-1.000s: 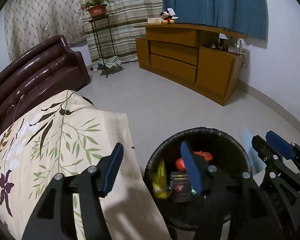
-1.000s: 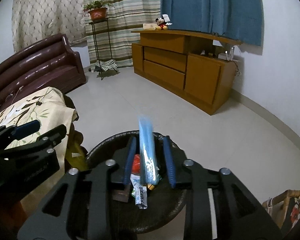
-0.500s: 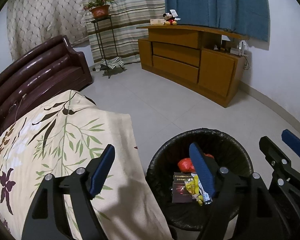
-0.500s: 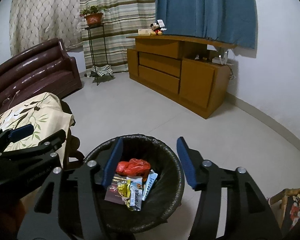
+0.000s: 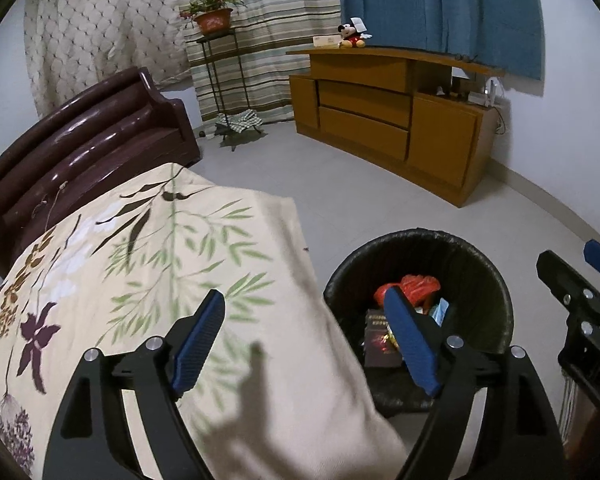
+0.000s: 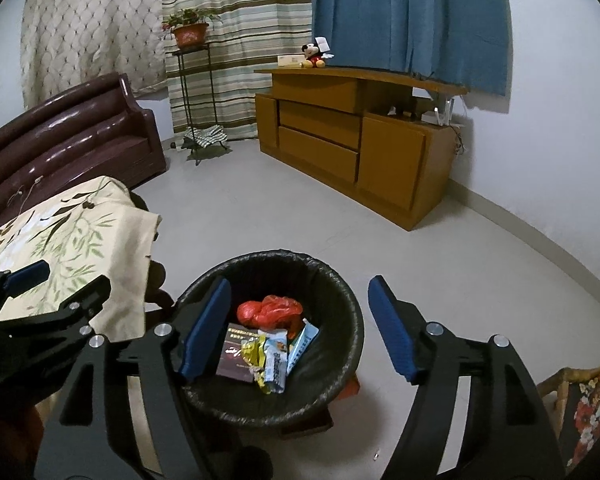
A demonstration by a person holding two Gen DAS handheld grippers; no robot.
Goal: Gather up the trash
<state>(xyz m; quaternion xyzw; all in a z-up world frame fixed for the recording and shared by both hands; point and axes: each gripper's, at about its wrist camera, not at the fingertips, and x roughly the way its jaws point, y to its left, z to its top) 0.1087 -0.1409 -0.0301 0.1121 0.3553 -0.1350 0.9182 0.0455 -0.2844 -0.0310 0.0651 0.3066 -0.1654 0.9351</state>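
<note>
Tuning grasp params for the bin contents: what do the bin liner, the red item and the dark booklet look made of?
Bin liner: thin black plastic film, glossy and wrinkled, folded over the rim.
Red item: crumpled thin plastic, probably a bag; shiny creases.
Dark booklet: looks like printed card or coated paper, flat with a slight sheen; could be a carton.

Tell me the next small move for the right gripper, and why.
Probably pull the right gripper back from the bin and go look for more trash. Its jaws have just been opening and hold nothing, and the wrappers already lie inside the bin beside the red bag.
</note>
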